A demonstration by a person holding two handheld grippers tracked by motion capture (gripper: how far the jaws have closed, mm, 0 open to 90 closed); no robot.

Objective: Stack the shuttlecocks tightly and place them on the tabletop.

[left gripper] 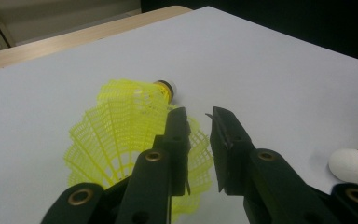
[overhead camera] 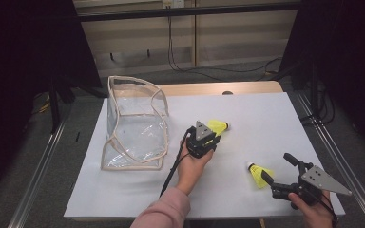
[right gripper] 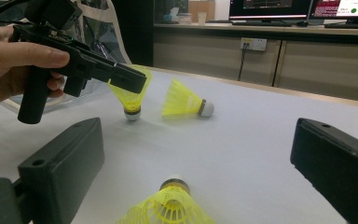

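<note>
The left tool [left gripper: 198, 116] is nearly closed and grips the mesh skirt of 1 shuttle [right gripper: 129, 95], cork down, left of centre in the right gripper view. A 2nd shuttle [right gripper: 182, 100] lies just beside it. The right tool [right gripper: 186, 172] stands wide open with a 3rd shuttle [right gripper: 168, 210] between its jaws, untouched. The skirt is soft, so I think the grip must stay light, and the lift to the bag [overhead camera: 133, 123] at centre left should be slow and high over its rim. The surface [overhead camera: 266, 118] is white and flat. Behind it are cables on the floor, and monitors [right gripper: 270, 7] at upper right.
</note>
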